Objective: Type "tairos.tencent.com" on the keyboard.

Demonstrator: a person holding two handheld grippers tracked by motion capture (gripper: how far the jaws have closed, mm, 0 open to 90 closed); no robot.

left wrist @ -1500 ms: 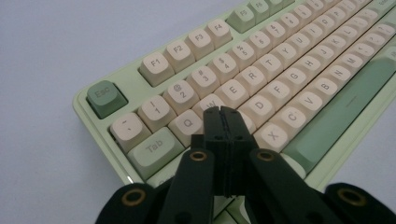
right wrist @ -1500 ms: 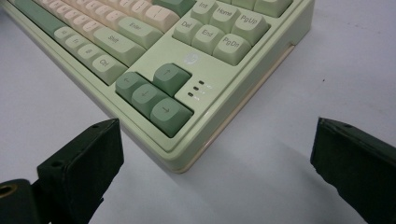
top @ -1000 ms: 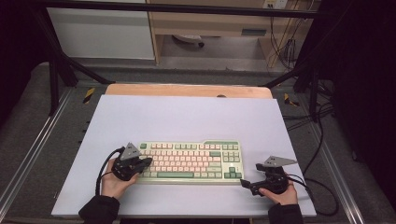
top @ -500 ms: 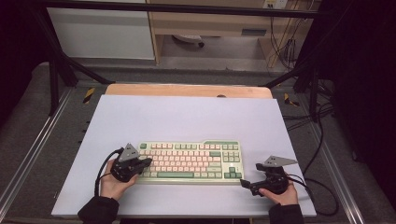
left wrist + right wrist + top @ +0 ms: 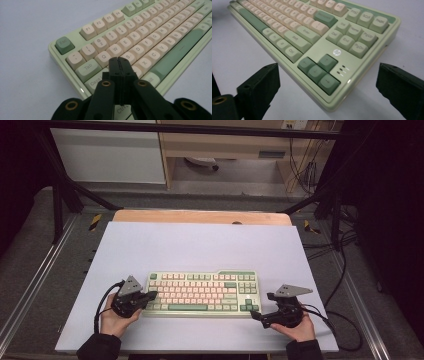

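Observation:
A pale green keyboard with cream and green keys lies on the near half of the white table top. My left gripper is shut with nothing in it. In the left gripper view its closed tip rests over the keyboard's left-hand letter keys, near Caps and A. My right gripper is at the keyboard's near right corner. In the right gripper view it stands wide open, one jaw on each side of the corner by the arrow keys. Neither jaw touches the keyboard.
A wooden strip runs along the table's far edge. Metal rails flank the table. Black cables trail off to the right of my right hand. Black frame posts stand at the far corners.

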